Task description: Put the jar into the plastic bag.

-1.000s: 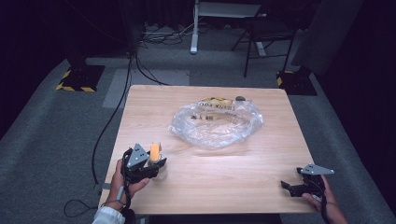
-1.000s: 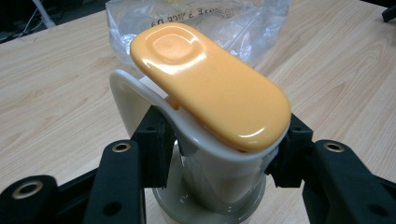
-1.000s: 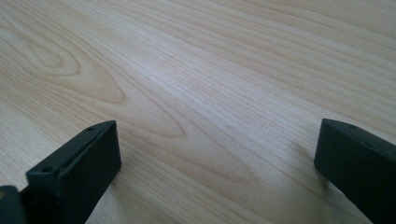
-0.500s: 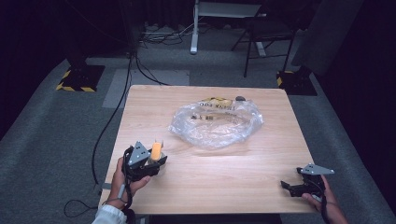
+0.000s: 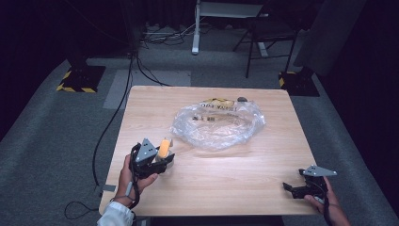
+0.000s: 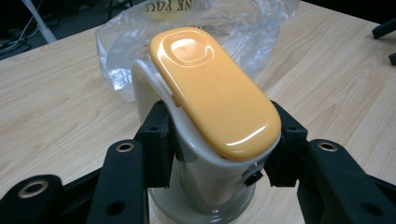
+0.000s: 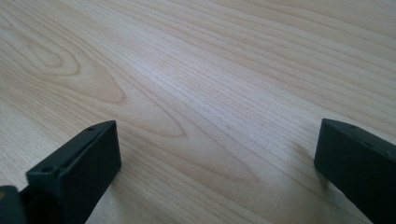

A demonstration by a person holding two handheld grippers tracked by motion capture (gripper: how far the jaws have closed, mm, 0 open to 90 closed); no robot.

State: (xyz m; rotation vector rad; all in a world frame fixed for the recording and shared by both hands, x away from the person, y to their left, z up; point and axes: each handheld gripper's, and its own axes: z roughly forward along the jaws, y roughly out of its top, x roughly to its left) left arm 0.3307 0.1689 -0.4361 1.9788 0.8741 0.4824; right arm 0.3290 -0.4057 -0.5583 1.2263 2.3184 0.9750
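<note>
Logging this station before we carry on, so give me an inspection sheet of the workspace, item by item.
Surface: wooden table, light grain.
Job's things: orange-topped white device, upright on the table.
Clutter: crumpled clear plastic bag with printed contents, mid-table.
Grippers: left gripper shut on the device's body; right gripper open over bare wood at the near right corner.
Cables: black cable across the floor, left.
Surroundings: grey carpet, chair, hazard-striped stand bases.

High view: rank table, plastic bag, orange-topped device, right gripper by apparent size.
1. table
2. plastic bag
3. right gripper and orange-topped device, clamped in the left gripper: they look alike, and the gripper hides part of the device, so no ranking.
</note>
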